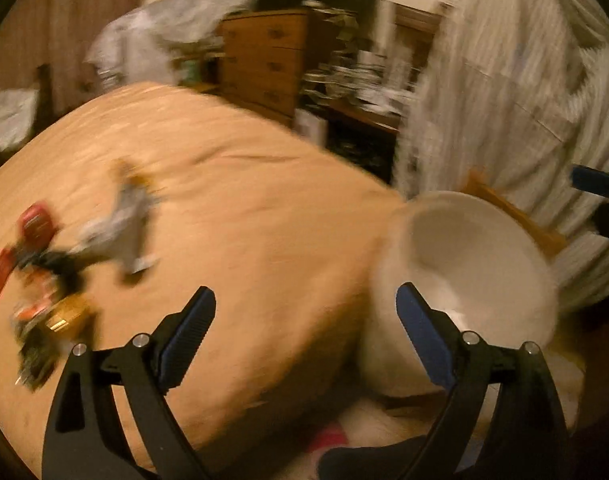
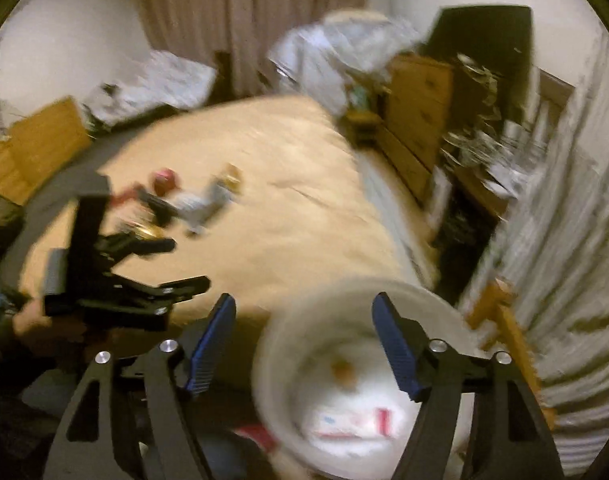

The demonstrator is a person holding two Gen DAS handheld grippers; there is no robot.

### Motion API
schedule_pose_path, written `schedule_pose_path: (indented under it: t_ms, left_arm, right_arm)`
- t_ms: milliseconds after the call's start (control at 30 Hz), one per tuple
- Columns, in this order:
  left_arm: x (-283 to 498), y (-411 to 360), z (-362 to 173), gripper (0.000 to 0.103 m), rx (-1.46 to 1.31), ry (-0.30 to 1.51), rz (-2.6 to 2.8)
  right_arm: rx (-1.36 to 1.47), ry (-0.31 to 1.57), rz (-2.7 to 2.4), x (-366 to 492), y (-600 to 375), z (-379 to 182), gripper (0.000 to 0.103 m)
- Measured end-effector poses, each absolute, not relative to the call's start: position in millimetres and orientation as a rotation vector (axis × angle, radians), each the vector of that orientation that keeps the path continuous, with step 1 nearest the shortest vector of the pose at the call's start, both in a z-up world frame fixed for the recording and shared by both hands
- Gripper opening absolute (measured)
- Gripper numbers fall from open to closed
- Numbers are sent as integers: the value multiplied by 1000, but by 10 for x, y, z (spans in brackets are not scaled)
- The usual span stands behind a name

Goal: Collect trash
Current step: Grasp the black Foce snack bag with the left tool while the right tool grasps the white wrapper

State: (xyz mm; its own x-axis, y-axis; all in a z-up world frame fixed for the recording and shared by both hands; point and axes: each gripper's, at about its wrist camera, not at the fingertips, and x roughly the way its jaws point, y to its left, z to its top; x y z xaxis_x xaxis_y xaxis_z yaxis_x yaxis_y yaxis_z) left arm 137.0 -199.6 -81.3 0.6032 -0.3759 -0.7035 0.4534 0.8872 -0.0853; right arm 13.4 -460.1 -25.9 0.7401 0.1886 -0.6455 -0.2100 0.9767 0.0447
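Observation:
Several pieces of trash lie on the tan bed (image 1: 244, 200) at its left side: a silver wrapper (image 1: 120, 220) (image 2: 200, 204), red packets (image 1: 36, 220) (image 2: 164, 180) and a gold one (image 1: 64, 316). A white bin (image 1: 484, 248) (image 2: 288, 360) stands against the bed's near right edge, holding white paper with red print (image 2: 344, 424) and a small brown scrap (image 2: 342, 368). My left gripper (image 1: 306, 308) (image 2: 188, 264) is open and empty above the bed's edge, beside the bin. My right gripper (image 2: 304, 312) is open and empty over the bin's mouth. Everything is motion-blurred.
A wooden chest of drawers (image 1: 264, 60) and a cluttered low desk (image 1: 356, 76) stand beyond the bed. A striped pale cloth (image 1: 504, 80) hangs at the right, behind the bin. White clothes (image 1: 164, 28) are heaped at the back. Wooden furniture (image 2: 36, 148) flanks the bed's left.

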Motion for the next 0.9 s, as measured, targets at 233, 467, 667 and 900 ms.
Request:
schedule_pose_path:
  t_ms: [233, 467, 667, 900]
  left_arm:
    - [1474, -473, -1002, 88, 28, 803, -194]
    - [1754, 505, -1406, 89, 86, 845, -157]
    - [1974, 497, -1632, 89, 167, 861, -275]
    - [2162, 401, -1794, 62, 144, 890, -312]
  right_arm:
    - [-26, 690, 409, 380, -3658, -468, 78]
    - [-25, 780, 536, 720, -2858, -911, 78]
    - [38, 854, 595, 946, -2508, -1283, 78]
    - [66, 884, 607, 1164, -2354, -1464, 78]
